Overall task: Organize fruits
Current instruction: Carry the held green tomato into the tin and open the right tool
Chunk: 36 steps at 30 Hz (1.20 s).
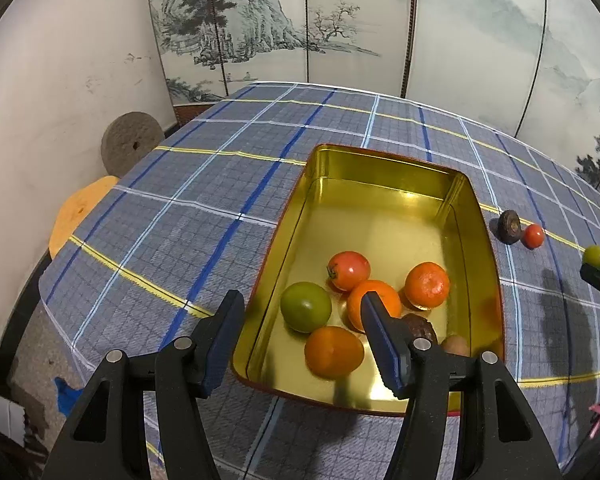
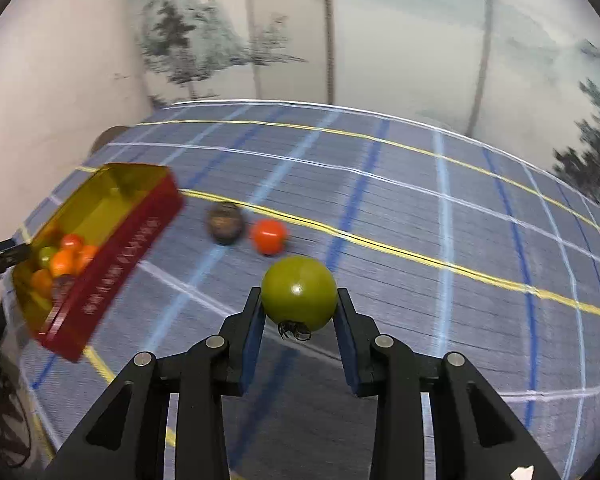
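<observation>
A gold-lined red tin [image 1: 384, 168] [image 2: 112, 240] stands on the plaid tablecloth and holds several fruits: a green tomato [image 1: 306, 306], a red tomato [image 1: 348, 270], oranges [image 1: 427, 285] and a dark fruit partly hidden by my finger. My left gripper [image 1: 300, 308] is open and empty over the tin's near left corner. My right gripper [image 2: 299, 298] is shut on a green tomato [image 2: 299, 294] [image 1: 594, 256], held above the cloth right of the tin. A dark brown fruit [image 2: 225, 223] [image 1: 509, 226] and a small red tomato [image 2: 268, 236] [image 1: 533, 235] lie on the cloth beyond it.
The plaid table [image 1: 204, 216] ends at a painted folding screen [image 1: 284, 20] at the back. Left of the table a round grey disc [image 1: 129, 146] and an orange disc [image 1: 80, 216] lean by the white wall. The floor shows at lower left.
</observation>
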### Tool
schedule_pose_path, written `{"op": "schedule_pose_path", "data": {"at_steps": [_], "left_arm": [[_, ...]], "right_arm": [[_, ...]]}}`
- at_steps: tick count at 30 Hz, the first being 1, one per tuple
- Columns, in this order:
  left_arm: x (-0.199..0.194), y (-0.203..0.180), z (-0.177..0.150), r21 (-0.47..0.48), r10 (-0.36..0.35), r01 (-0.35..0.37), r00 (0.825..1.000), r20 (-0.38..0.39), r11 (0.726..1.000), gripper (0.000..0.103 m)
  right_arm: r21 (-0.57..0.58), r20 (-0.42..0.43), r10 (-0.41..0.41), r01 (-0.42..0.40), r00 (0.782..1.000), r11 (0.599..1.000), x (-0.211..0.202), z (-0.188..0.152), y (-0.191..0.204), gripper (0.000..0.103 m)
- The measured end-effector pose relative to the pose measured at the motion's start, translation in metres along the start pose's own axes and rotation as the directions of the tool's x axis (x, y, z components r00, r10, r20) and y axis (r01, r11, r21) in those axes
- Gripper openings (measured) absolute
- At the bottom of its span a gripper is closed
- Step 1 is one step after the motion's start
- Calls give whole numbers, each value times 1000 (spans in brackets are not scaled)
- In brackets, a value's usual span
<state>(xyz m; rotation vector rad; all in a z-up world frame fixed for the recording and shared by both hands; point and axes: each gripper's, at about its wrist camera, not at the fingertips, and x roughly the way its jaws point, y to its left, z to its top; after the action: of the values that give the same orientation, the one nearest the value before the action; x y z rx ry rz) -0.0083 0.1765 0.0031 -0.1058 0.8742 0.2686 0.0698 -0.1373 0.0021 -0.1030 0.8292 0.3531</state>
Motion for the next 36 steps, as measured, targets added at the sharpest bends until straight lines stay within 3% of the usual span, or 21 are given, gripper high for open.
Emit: {"op": "schedule_pose_path", "data": {"at_steps": [7,18,27,36], "left_arm": [[-5,12,0,-36,6,-6,1000,4,999,62],[-8,40,-8,-92,42,-42,999,-3,995,62],[-6,59,-14,-128,60,-62,998,-20,990,62],[-5,65,-17,-127,66,-69,998,-25,990,62]], "right_arm": [[-64,5,120,-119,993,991,-6,11,62,31],[-188,-25,276,-275,961,943,0,25,152,31],[-281,-83,298,-310,951,908,19,16,203,31],[-298,-105,276,-295,956,908,37,14,214,31]]}}
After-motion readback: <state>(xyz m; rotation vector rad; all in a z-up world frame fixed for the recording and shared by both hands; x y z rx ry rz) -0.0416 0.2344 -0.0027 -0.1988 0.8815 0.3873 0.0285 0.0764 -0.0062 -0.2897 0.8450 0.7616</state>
